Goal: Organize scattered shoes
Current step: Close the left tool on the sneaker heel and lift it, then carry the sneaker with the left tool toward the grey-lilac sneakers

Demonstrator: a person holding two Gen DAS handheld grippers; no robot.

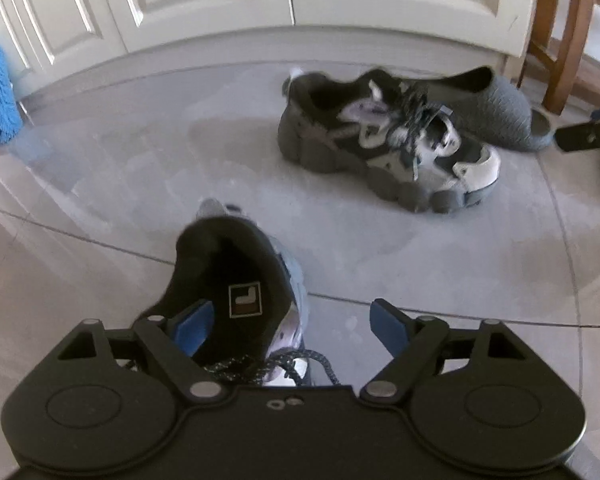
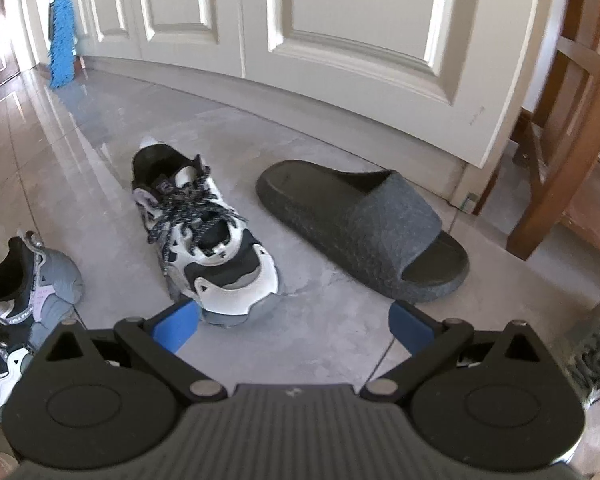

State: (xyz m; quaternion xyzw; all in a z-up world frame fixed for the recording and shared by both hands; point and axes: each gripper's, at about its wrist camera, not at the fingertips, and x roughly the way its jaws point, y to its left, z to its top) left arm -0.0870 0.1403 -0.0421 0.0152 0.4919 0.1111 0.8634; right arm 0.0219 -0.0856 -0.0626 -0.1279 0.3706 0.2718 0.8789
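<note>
Four shoes are in your two views, listed below.

1. Near black, grey and white chunky-soled lace-up sneaker (image 1: 236,272): on the pale tiled floor (image 1: 120,168) at 6 o'clock in the left wrist view, heel collar facing away from you. Your left gripper (image 1: 290,320) straddles its right collar wall, with one blue pad (image 1: 192,328) inside the opening and the other outside. The jaws stand apart and neither pad appears to press yet, so nothing is gripped.
2. Matching sneaker (image 2: 204,232): at 10 o'clock from your right gripper (image 2: 296,320), toe just beside its left finger. The right jaws are wide apart and empty.
3. Dark grey textured foam slide sandal (image 2: 360,228): at 1 o'clock in the right view, near the white panelled doors (image 2: 340,20), apart from the sneaker.
4. Grey laced shoe (image 2: 596,344): at 3 o'clock, mostly cut off.

Step in hand, as you might judge it: picking up item 1 to pair it with item 2. Your next move calls for closing firmly on the collar wall, then lifting clear of the trailing laces.

Markings: a square insole badge (image 1: 245,299) bears an F-like emblem. The side lettering on item 1 is too small to read.
</note>
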